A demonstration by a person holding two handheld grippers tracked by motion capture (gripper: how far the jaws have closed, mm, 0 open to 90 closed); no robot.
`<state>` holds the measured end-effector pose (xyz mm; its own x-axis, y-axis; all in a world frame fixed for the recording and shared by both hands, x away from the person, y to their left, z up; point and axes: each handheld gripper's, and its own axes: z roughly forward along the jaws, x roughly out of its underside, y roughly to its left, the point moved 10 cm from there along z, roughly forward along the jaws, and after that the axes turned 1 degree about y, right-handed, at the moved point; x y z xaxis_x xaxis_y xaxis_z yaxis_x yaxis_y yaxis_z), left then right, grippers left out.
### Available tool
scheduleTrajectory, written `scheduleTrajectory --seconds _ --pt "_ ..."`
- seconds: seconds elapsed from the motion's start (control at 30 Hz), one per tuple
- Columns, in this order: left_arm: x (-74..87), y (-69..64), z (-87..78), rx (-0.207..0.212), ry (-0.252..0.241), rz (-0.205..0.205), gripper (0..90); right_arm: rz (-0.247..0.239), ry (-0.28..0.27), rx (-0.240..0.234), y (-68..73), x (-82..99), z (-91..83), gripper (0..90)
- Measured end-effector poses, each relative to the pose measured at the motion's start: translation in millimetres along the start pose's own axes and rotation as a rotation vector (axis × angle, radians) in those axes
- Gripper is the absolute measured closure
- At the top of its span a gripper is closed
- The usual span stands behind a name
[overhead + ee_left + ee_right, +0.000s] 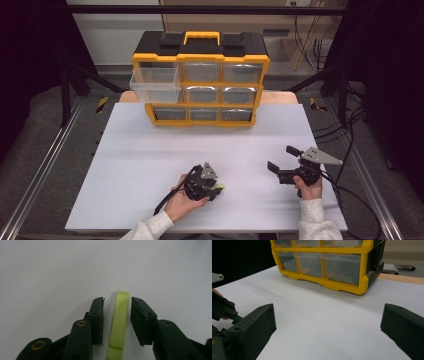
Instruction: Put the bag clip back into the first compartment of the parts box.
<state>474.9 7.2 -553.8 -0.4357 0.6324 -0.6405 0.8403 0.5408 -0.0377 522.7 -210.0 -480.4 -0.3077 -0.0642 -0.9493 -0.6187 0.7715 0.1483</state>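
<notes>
Two tools, left tool narrow around green strip, right tool wide.

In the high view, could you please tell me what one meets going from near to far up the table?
The left gripper over a lime green strip, level with the right gripper → bare white table → yellow drawer cabinet with its top-left drawer pulled out.
</notes>
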Motion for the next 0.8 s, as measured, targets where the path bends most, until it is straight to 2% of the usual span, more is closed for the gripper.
scheduleTrajectory --seconds 0.53,0.8 --pt "0.0 -1.7 0.0 0.011 0.006 -0.005 76.7 -0.001 0.002 0.0 -0.1 0.5 0.7 0.4" --pt "-0.2 -1.4 0.1 0.01 0.007 -0.012 77.3 -0.002 0.002 0.0 0.0 0.4 0.7 0.4"
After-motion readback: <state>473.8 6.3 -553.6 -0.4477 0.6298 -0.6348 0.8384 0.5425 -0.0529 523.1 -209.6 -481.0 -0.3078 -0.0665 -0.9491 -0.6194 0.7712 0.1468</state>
